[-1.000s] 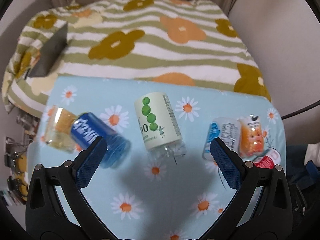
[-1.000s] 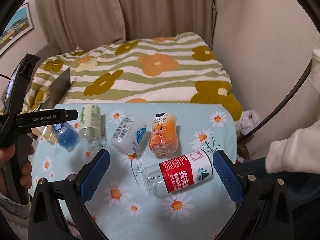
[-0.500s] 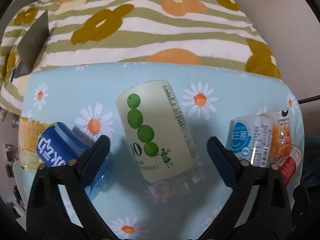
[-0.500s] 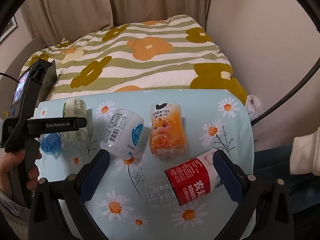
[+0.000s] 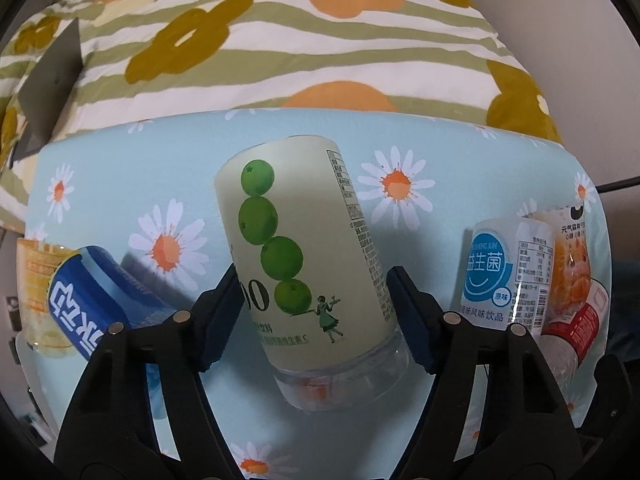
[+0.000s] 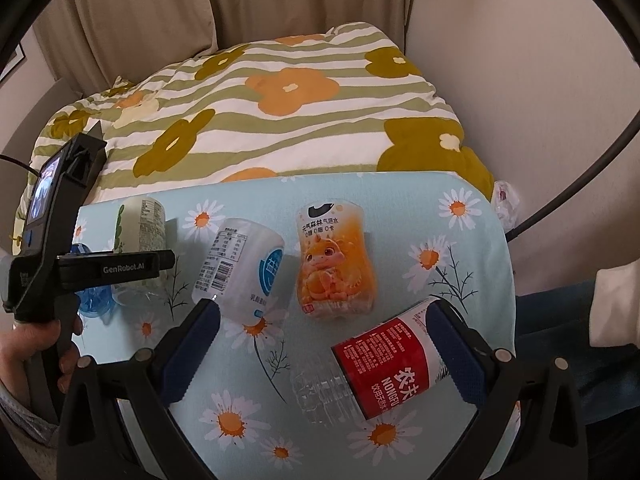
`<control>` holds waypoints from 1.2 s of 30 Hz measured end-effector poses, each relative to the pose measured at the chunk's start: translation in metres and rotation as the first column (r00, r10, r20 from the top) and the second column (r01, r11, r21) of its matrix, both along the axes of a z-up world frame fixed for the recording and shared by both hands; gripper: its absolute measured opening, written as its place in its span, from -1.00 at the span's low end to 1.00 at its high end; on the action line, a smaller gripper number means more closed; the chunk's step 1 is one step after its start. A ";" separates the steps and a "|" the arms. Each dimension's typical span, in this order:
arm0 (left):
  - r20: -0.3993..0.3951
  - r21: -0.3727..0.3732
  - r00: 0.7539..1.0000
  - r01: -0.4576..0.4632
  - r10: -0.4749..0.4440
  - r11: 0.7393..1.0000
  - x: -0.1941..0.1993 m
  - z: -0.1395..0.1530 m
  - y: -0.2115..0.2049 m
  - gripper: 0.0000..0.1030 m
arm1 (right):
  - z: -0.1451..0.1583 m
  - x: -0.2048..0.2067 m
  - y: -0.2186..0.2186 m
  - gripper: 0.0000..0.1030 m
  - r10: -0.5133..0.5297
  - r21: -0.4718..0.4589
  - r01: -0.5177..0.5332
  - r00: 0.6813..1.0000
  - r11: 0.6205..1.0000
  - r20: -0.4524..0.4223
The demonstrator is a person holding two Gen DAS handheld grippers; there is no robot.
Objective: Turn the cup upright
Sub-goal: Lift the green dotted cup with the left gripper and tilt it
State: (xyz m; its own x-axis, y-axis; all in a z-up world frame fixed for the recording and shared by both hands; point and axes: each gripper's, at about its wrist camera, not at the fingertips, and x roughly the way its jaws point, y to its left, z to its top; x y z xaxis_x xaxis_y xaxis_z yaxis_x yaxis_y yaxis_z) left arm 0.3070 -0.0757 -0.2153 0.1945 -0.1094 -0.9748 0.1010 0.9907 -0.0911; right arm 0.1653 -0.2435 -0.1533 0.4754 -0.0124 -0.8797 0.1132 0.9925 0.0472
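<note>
On the daisy cloth, every bottle lies on its side; none is upright yet. At far left lie the yellow bottle and the blue bottle. Your left gripper has its pads against the green bottle, apparently gripping; it is not yet raised. Your right gripper hangs open, the red bottle between its jaws, ungripped.

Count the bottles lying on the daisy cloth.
6: yellow at far left, then blue, green between the left claw's fingers, white, orange, red nearest.
</note>
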 end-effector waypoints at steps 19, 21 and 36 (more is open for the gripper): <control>0.104 0.000 0.993 0.051 -0.051 0.999 -0.045 0.060 0.001 0.44 | 0.029 -0.026 0.002 1.00 0.008 0.024 -0.010 0.997 1.000 0.077; 0.119 0.004 0.992 0.052 -0.052 0.999 -0.059 0.068 0.001 0.44 | 0.034 -0.033 0.002 0.99 0.021 0.033 -0.024 0.995 0.999 0.093; 0.136 0.025 0.987 0.084 -0.087 0.996 -0.182 0.059 -0.011 0.44 | 0.038 -0.100 0.010 0.99 0.175 0.041 -0.183 0.974 0.982 0.141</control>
